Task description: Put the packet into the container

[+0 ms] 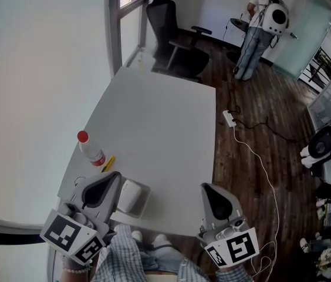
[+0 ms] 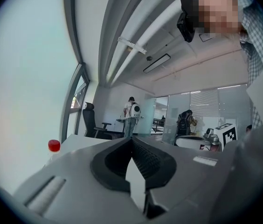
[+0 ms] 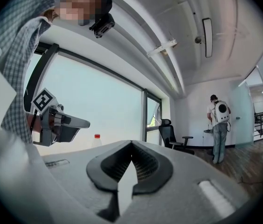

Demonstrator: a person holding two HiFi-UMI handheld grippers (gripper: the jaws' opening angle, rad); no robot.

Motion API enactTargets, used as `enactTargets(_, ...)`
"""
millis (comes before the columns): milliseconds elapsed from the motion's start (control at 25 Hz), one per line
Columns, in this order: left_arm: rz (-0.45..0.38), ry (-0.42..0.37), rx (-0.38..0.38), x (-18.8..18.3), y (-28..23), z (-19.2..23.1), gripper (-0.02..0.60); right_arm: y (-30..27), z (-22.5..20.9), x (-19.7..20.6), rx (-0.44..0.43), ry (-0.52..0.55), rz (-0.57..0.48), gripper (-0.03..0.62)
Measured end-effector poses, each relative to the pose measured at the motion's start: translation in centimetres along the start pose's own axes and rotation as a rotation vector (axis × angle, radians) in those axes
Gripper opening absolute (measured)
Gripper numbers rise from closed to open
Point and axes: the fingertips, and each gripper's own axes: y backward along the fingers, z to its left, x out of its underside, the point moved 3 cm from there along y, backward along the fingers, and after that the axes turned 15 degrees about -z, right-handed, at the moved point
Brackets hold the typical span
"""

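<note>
Jaws of my left hand-held gripper (image 2: 132, 140) are pressed together on nothing, and my right hand-held gripper (image 3: 131, 144) is likewise closed and empty, both at the near edge of the table (image 1: 165, 122). The white container (image 1: 132, 197) sits just beside the left one. The yellow packet (image 1: 107, 163) lies beyond it on the table, next to a red-capped bottle (image 1: 90, 149).

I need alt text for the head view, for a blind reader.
The left gripper and the right gripper, both shut and empty, hover at the near edge of a white table. A white container sits beside the left gripper; beyond it are a red-capped bottle and a yellow packet.
</note>
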Motion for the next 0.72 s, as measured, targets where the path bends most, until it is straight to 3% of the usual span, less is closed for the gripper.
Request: enactTargets(720,0.006,-0.003,-0.009,0.29,0.65,0.45,0.003,-0.35,0.81,0.23,-0.014,-0.005,0.001,-0.002)
